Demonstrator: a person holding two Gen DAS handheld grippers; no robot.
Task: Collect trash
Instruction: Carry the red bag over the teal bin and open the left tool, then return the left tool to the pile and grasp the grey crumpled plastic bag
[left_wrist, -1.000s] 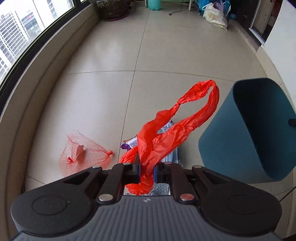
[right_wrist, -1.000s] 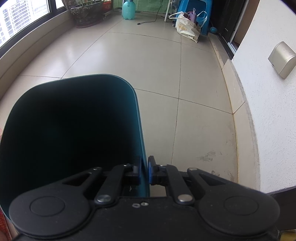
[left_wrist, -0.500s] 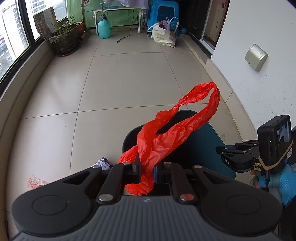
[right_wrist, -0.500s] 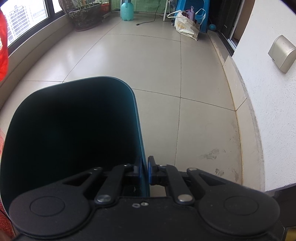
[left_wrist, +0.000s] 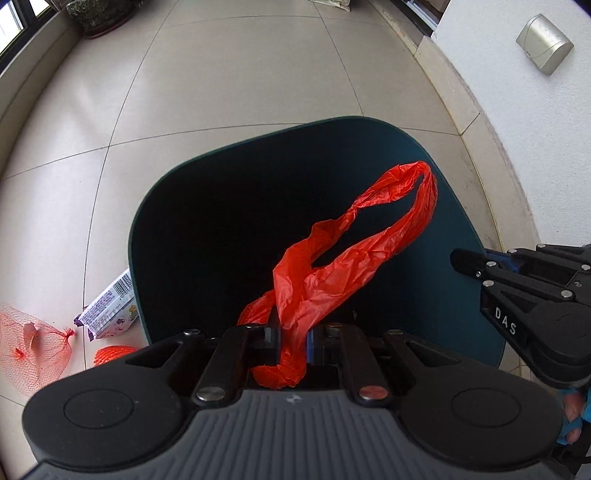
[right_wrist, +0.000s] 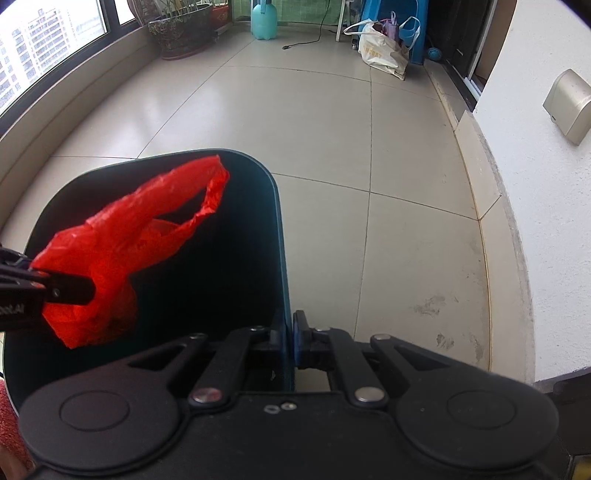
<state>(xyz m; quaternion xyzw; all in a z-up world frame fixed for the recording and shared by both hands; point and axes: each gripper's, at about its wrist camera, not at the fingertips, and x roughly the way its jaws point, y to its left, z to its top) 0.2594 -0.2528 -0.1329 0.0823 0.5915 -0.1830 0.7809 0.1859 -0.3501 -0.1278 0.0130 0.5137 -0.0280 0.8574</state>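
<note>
In the left wrist view, the left gripper pinches a crumpled red plastic bag between its fingers, and the bag's looped handle hangs out over the dark open mouth of a teal bin. The right gripper comes in from the right edge and meets the bin's rim there. On the tiled floor left of the bin lie a purple and white snack wrapper, a red mesh net bag and a small orange piece (too little of it shows to tell what it is). In the right wrist view, the right gripper is pressed together on the thin wall of the teal bin, gripping it at the rim. The left gripper reaches in from the left edge, clamped on the red plastic bag, which hangs above the bin's opening. Far back on the floor stand a potted plant, a turquoise bottle and a white shopping bag.
</note>
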